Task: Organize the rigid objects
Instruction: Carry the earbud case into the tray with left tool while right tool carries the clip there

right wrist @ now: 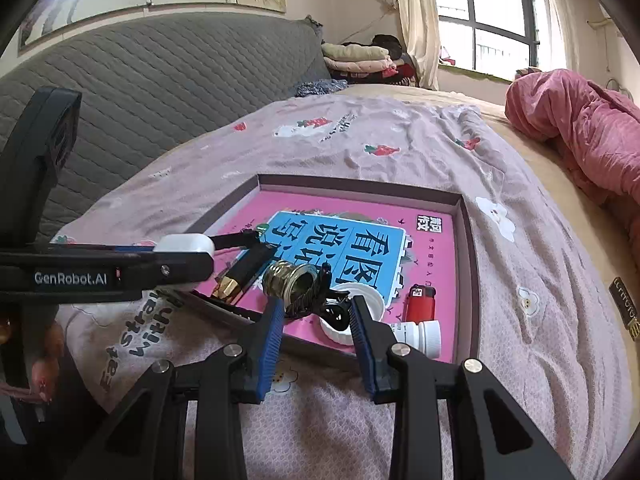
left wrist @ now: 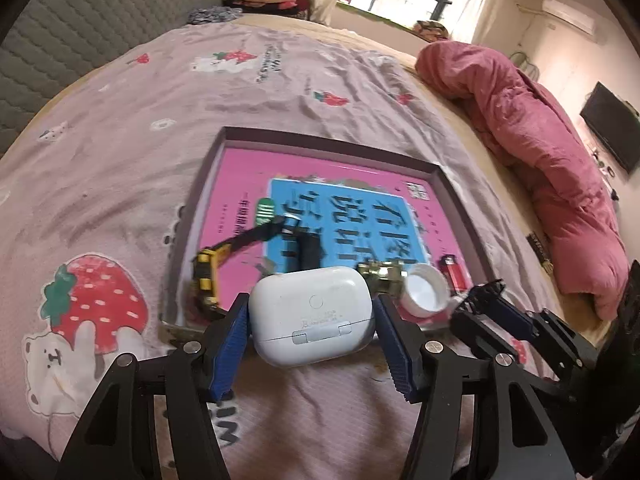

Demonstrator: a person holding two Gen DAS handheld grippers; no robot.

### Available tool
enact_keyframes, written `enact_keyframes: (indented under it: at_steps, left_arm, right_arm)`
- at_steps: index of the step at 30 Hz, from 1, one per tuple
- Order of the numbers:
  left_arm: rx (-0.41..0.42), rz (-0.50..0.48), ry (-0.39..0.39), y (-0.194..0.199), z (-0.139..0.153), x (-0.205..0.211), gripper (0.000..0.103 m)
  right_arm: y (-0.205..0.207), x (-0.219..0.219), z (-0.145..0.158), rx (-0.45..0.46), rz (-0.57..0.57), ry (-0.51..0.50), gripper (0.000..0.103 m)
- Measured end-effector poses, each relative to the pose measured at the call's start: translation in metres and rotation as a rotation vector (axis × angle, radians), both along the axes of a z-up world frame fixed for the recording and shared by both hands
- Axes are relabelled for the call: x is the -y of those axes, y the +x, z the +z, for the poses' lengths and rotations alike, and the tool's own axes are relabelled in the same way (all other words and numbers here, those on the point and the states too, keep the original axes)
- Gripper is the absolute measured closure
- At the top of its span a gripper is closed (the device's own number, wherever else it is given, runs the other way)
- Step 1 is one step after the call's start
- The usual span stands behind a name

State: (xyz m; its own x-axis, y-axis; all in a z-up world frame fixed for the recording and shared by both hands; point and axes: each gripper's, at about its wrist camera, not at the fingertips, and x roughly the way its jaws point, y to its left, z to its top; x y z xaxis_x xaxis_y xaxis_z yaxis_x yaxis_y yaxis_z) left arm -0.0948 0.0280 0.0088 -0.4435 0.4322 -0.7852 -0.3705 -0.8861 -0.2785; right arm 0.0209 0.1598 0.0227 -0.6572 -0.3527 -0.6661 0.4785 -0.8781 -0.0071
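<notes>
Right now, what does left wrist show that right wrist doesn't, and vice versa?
Left wrist only: yellow toy excavator, green brush head, wall TV.
Right wrist only: white pill bottle, small black object between the right tool pads.
Both: earbud case held by left tool, tray, red lighter, white cap.

Right gripper (right wrist: 316, 312) low over near edge of tray (right wrist: 464, 248) on bedsheet (right wrist: 532, 360), blue pads clamped on dark ring-shaped piece (right wrist: 334, 312). Brass fitting (right wrist: 286, 280), white cap (right wrist: 372, 300), red lighter (right wrist: 420, 303), white bottle (right wrist: 420, 334) inside tray. Left gripper (right wrist: 200, 258) at left, holding white case (right wrist: 184, 244).
</notes>
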Motion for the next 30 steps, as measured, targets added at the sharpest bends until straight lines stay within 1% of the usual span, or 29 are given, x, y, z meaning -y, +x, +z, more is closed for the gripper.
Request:
enact_keyframes:
  at_steps: [8,11,17,30]
  left_arm:
    - [-0.023,0.038,-0.011,-0.008,-0.007,0.007,0.040]
    - [-0.027,0.046,-0.019,-0.010,-0.010,0.007,0.040]
    - [-0.027,0.037,-0.038,-0.012,-0.016,0.002,0.040]
    - [0.004,0.021,-0.052,-0.019,-0.025,-0.005,0.040]
  right_arm:
    - [-0.011,0.003,-0.008,0.026,-0.037,0.029,0.069]
    - [-0.011,0.006,-0.012,0.031,-0.028,0.049,0.069]
    - [-0.017,0.015,-0.023,0.061,-0.019,0.078,0.069]
    - [-0.025,0.021,-0.026,0.091,-0.012,0.091,0.068]
